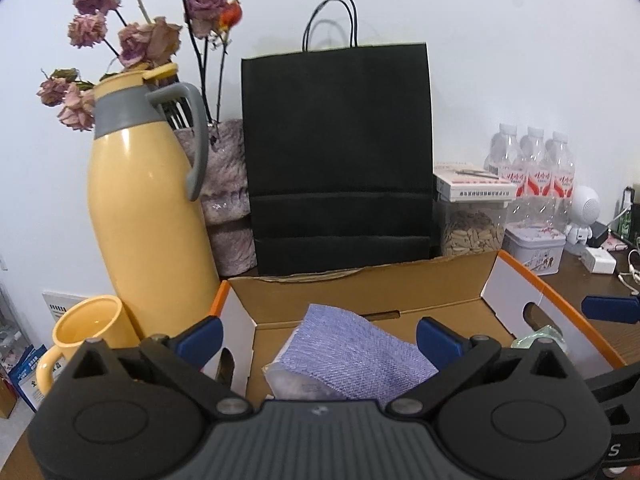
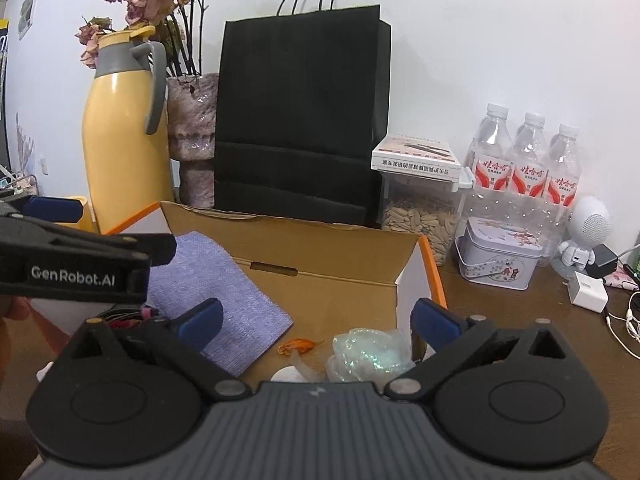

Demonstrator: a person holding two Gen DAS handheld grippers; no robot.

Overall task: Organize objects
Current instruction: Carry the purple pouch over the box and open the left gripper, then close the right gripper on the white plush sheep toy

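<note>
Box, open cardboard with orange edges, on brown table, flaps up. Inside: purple cloth lying slanted against the left part of the floor, a pale packet partly under its near edge; crumpled clear plastic at the near right; small orange scrap just left of the plastic, apart from the cloth. Left claw above the near side of the box, fingers wide apart, nothing pinched; cloth visible between them, not touched by either pad. Right claw likewise wide apart and empty, poised over the plastic and scrap; contact with them not discernible. Left claw's body seen at the left edge of the right-wrist view, just beside the right one. Behind the box: black bag upright against the wall, handles up. Left of it: yellow jug with grey collar and handle, yellow mug in front of the jug, dried roses in a mottled vase. Right of the bag: seed jar with a flat carton on top, three bottles in a row, tin in front of them, white figure, charger and cables near the table's right edge.
</note>
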